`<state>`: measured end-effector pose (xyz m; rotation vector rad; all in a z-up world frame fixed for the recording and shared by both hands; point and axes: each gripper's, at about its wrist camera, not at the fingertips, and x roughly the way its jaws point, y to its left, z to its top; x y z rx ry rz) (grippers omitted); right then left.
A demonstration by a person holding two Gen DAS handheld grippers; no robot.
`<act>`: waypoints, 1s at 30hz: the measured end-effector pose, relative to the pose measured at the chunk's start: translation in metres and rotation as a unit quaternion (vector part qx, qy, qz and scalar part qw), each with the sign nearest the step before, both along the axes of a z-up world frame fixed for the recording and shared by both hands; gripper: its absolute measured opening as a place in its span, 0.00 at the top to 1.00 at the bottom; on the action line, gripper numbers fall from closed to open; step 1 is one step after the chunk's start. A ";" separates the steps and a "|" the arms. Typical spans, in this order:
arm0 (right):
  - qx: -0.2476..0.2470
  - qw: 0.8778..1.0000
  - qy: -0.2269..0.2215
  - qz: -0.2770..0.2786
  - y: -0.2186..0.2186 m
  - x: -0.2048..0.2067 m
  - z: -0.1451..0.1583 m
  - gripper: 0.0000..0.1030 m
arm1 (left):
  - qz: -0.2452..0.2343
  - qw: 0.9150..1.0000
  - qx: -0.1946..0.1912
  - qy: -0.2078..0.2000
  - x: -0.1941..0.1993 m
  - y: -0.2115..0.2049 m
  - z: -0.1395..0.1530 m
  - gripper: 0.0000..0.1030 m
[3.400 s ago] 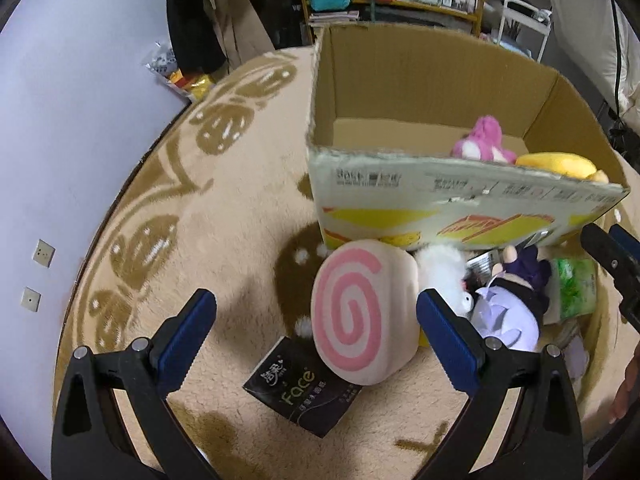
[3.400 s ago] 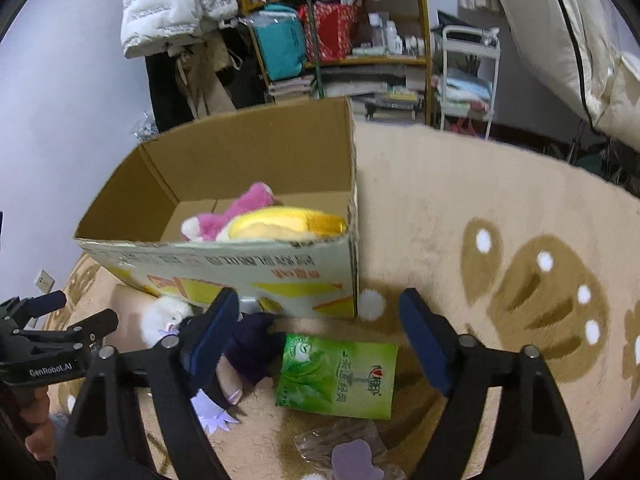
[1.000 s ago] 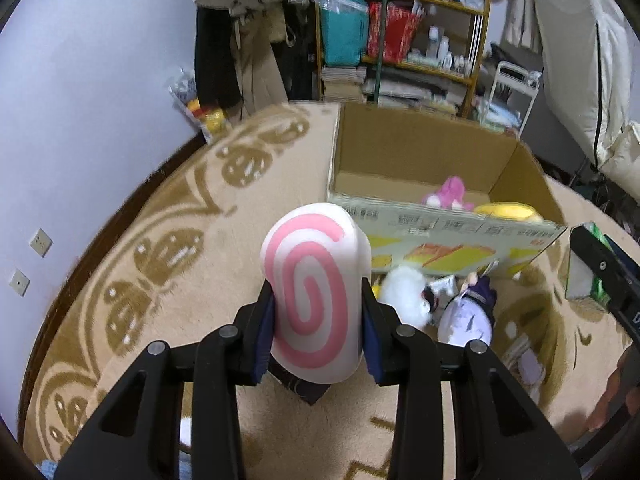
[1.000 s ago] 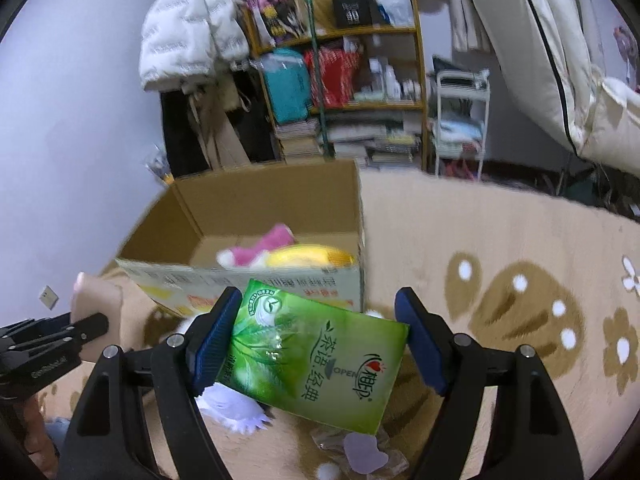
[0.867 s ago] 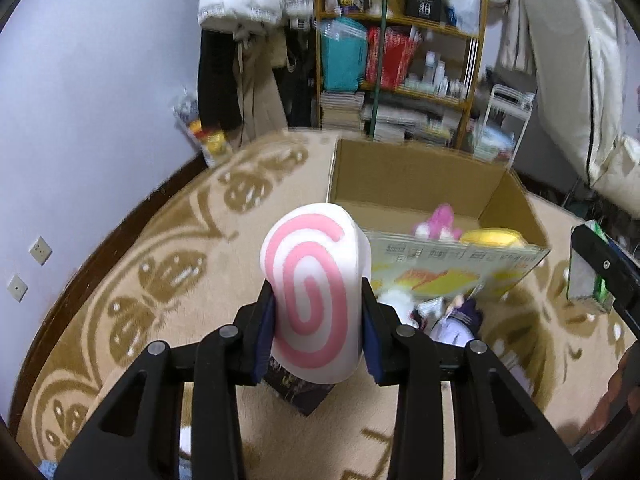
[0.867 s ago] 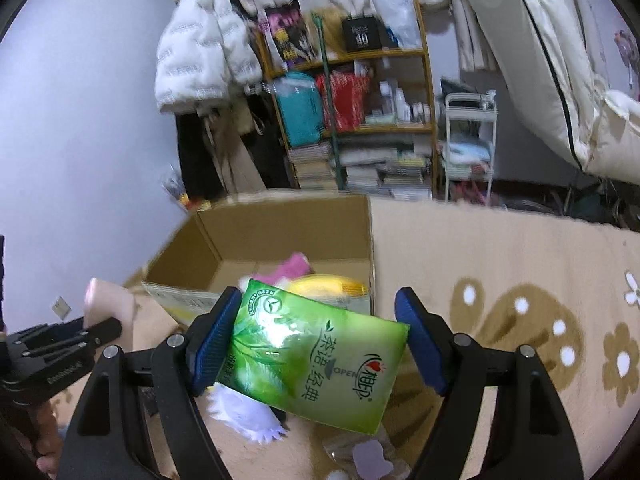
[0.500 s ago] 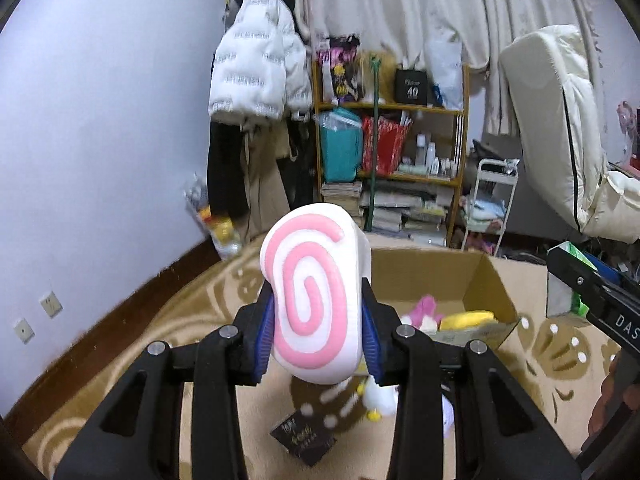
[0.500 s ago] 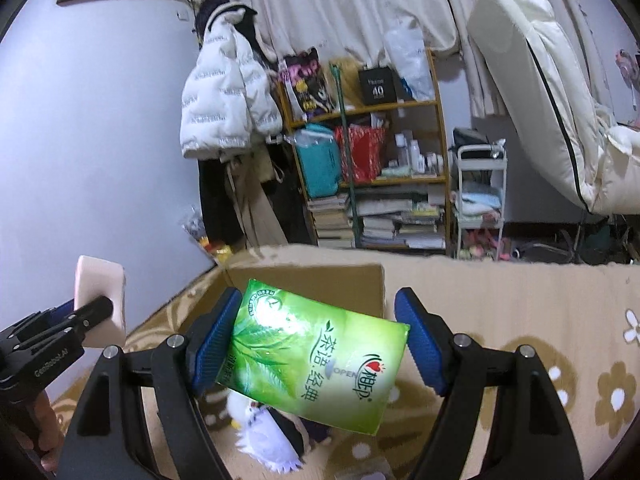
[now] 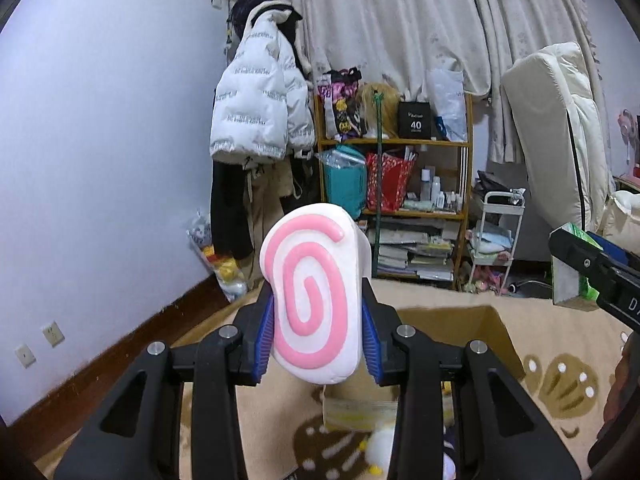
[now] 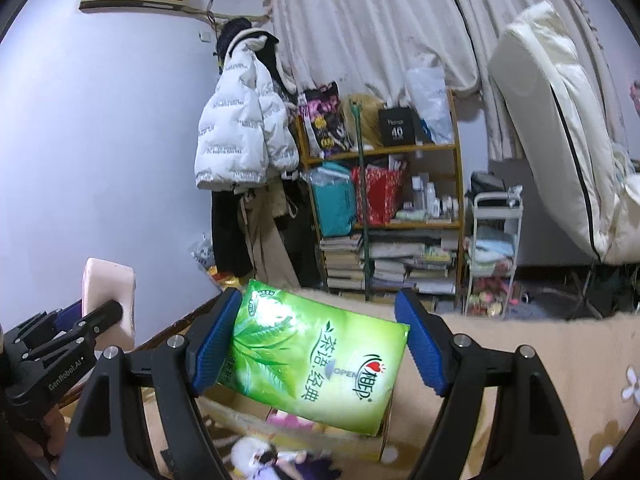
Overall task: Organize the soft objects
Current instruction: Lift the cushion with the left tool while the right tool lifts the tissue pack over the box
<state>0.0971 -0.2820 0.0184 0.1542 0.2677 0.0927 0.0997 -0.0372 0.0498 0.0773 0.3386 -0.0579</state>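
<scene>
My left gripper is shut on a white plush roll with a pink spiral and holds it high above the floor. My right gripper is shut on a green tissue pack, also raised. The open cardboard box lies low behind the plush; in the right wrist view its front wall shows under the pack, with a pink toy inside. The plush also shows at the left of the right wrist view. A white and purple doll lies on the carpet before the box.
A beige carpet with brown paw prints covers the floor. A cluttered wooden shelf, a hanging white jacket, a small white trolley and an upright mattress stand at the back wall.
Both grippers have risen and tilted up with their loads, so the box and carpet sank to the bottom of both views. Earlier still, both were open above the items on the floor.
</scene>
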 end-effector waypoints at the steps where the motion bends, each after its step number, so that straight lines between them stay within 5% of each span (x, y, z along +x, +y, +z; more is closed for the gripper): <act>1: -0.002 1.000 -0.002 0.002 0.000 0.002 0.002 0.20 | -0.005 1.000 -0.004 -0.001 0.003 0.000 0.003 0.65; 9: -0.006 1.000 -0.003 0.012 -0.004 0.016 0.006 0.20 | -0.014 1.000 -0.001 -0.008 0.021 -0.003 0.010 0.65; 30: 0.012 0.997 0.063 0.034 -0.012 0.061 -0.063 0.20 | -0.034 0.997 0.006 0.062 0.066 -0.023 -0.056 0.64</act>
